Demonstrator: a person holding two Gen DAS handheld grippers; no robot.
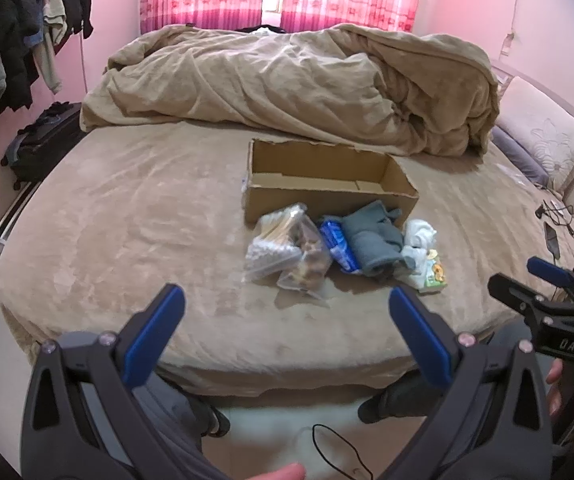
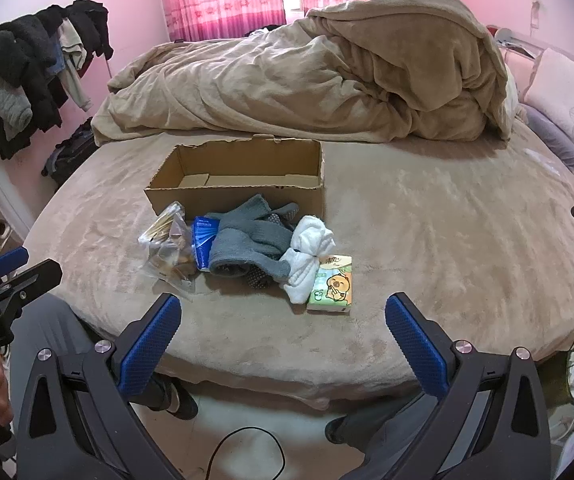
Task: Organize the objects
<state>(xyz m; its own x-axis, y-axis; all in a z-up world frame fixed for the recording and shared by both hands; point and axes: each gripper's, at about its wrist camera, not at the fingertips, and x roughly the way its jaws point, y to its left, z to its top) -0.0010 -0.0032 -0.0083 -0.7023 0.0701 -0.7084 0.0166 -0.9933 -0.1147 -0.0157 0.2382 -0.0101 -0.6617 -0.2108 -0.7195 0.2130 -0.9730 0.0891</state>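
The bed (image 1: 127,220) carries an open cardboard box (image 2: 239,196), empty inside. Directly before the box lie grey socks (image 2: 247,248), white socks (image 2: 307,260), plastic bags (image 1: 283,248) and a tissue pack (image 2: 333,286). The left gripper (image 1: 287,300) and right gripper (image 2: 283,312) hover level off the bed's near edge, jaws spread wide, holding nothing.

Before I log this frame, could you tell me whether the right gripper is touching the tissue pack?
Apart. In the right wrist view the right gripper is open at the bed's near edge, with bare blanket between its fingertips and the tissue pack.
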